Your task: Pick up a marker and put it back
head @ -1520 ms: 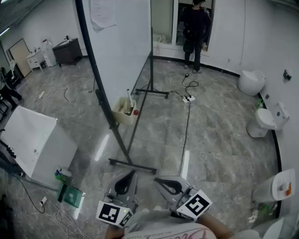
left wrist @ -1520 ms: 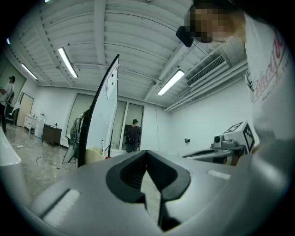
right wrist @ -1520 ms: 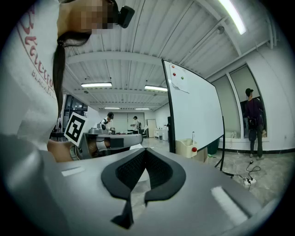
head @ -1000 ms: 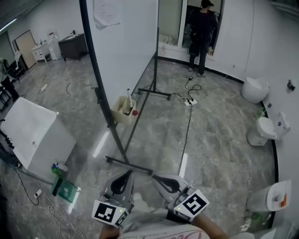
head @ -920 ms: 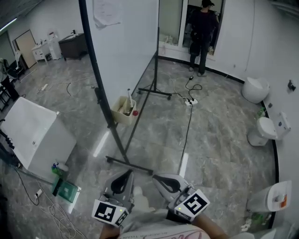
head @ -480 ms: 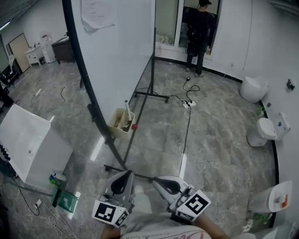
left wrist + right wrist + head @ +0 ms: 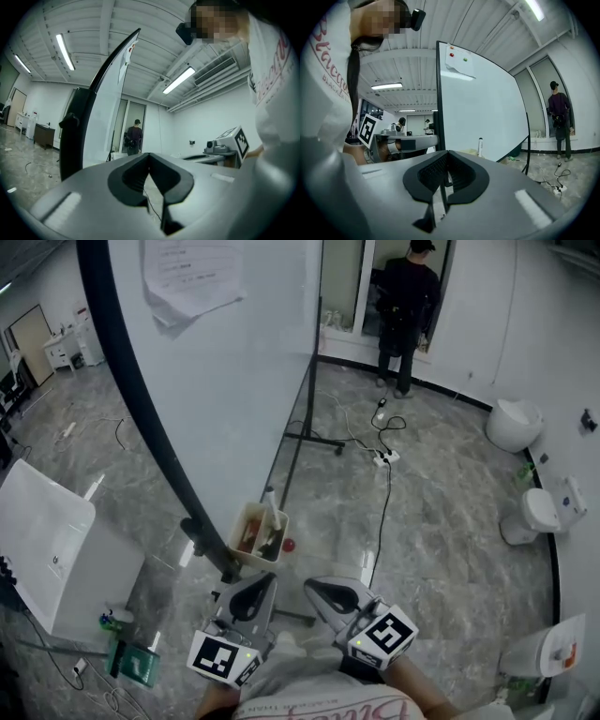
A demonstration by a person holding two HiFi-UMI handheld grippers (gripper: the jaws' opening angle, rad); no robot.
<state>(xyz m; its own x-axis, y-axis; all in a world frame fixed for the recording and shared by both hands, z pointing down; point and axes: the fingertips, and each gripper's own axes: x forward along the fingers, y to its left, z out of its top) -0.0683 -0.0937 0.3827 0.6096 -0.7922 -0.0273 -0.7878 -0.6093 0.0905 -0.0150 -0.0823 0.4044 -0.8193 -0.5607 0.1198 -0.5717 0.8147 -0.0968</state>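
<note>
A beige tray (image 7: 246,542) hangs on the whiteboard (image 7: 234,381) frame and holds several markers. One white marker (image 7: 273,509) stands upright in it, and it also shows in the right gripper view as a white marker (image 7: 480,146) beside the board. A red round thing (image 7: 290,545) sits next to the tray. My left gripper (image 7: 267,577) and right gripper (image 7: 311,583) hover side by side just below the tray, both shut and holding nothing. The jaws meet in each gripper view: left gripper (image 7: 149,155), right gripper (image 7: 447,153).
The whiteboard's black stand feet (image 7: 314,439) reach across the floor. A cable and power strip (image 7: 385,457) lie beyond. A person (image 7: 406,310) stands at the far doorway. A white box (image 7: 56,545) is at left, toilets (image 7: 536,514) at right.
The view has come closer to the whiteboard: the tray has slid from mid-picture down to just ahead of the grippers. Both grippers stay shut and empty.
</note>
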